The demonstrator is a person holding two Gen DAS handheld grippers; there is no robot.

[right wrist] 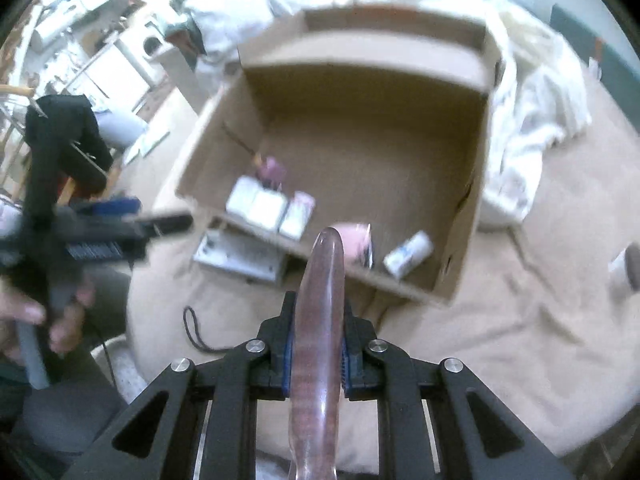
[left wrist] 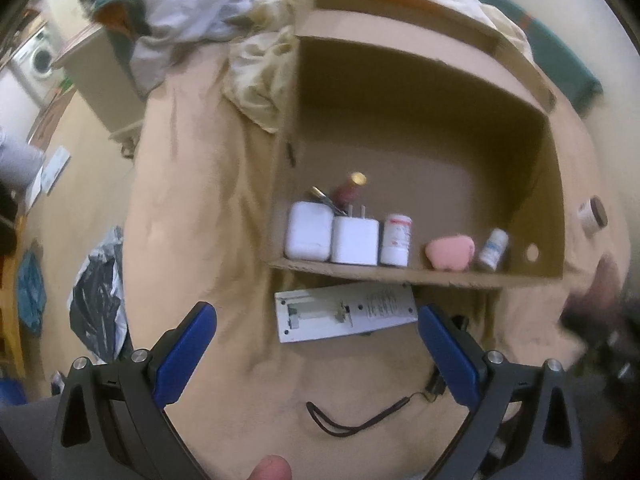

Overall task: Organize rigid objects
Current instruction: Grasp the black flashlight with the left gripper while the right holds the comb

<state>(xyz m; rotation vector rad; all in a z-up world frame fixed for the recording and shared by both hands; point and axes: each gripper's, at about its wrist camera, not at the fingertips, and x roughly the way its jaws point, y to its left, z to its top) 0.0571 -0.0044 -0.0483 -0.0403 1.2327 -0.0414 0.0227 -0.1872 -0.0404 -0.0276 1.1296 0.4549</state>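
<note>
Right wrist view first: the right gripper (right wrist: 316,354) is clamped tight on a long, translucent pinkish-brown handle-like thing (right wrist: 322,300). It pokes forward between the blue pads and its rounded tip ends over the near wall of the cardboard box (right wrist: 360,68). Can't tell exactly what it is, and the frame's pretty blurry. Off to the left you can see a hand (right wrist: 44,312) holding the other tool.

Left wrist view: the left gripper (left wrist: 316,344) is spread wide with nothing in it, blue pads (left wrist: 184,356) well apart, hanging over the tan bedsheet (left wrist: 192,208). Nearest on the sheet is a black wrist strap (left wrist: 360,416). Just past it a white remote-looking device (left wrist: 344,312) lies back-side up with its battery bay open, right up against the outside of the box's near wall.

Inside the box, lined up along that near wall from left to right: a white charger (left wrist: 308,236), a white plug adapter (left wrist: 355,240) with its prongs up, a small white bottle (left wrist: 396,240), a pink rounded thing (left wrist: 450,252), and a tiny white-capped bottle (left wrist: 494,250). Behind the chargers there's a dark red bottle with a gold cap (left wrist: 350,188). The rest of the box floor is bare.

Outside the box on the right, a small jar with a brown lid (left wrist: 592,216) sits on the sheet. Farther back, crumpled bedding (left wrist: 192,4) is piled up.
</note>
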